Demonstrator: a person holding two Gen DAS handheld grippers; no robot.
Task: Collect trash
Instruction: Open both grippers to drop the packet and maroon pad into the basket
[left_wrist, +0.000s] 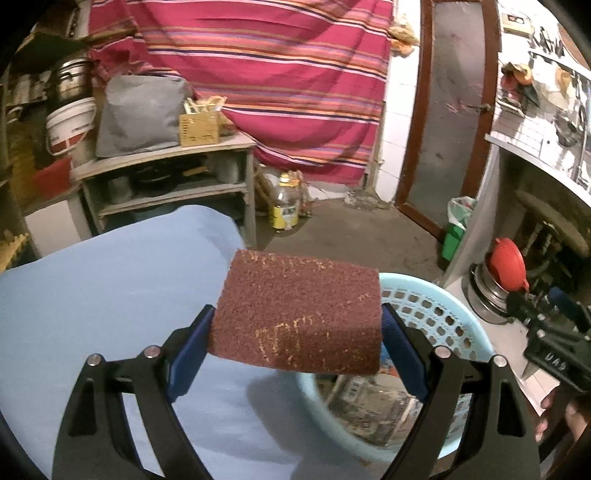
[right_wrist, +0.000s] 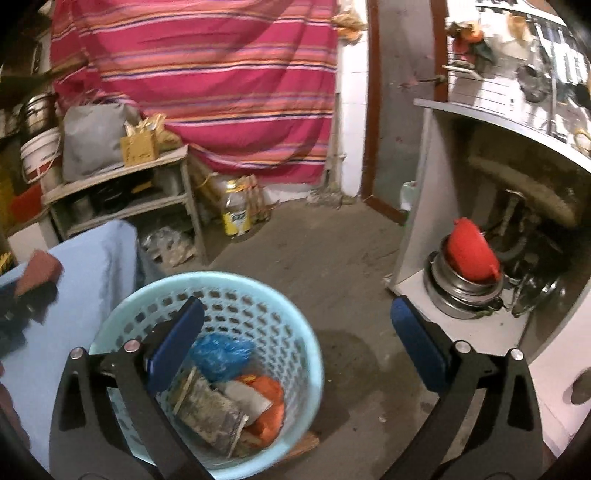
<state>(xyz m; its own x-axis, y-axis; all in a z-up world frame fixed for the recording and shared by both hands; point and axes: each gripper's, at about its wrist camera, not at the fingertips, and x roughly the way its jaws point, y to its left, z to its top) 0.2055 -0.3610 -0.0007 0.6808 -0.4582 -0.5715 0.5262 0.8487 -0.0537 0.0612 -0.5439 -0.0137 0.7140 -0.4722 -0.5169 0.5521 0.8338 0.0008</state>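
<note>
My left gripper (left_wrist: 297, 325) is shut on a maroon scouring pad (left_wrist: 299, 310) and holds it in the air at the edge of the blue-covered table (left_wrist: 110, 288), partly over the light blue trash basket (left_wrist: 443, 321). The pad also shows at the left edge of the right wrist view (right_wrist: 38, 271). My right gripper (right_wrist: 295, 325) is open and empty, hovering above the basket (right_wrist: 295, 317). The basket holds a blue plastic bag (right_wrist: 221, 354), an orange wrapper (right_wrist: 269, 402) and crumpled paper (right_wrist: 210, 413).
A wooden shelf (left_wrist: 166, 158) with a grey bag and a bucket stands at the back left. A yellow-labelled bottle (left_wrist: 284, 203) stands on the concrete floor (right_wrist: 314, 258). A counter unit (right_wrist: 417, 206) at the right holds steel pots and a red funnel (right_wrist: 471, 251). A striped cloth hangs behind.
</note>
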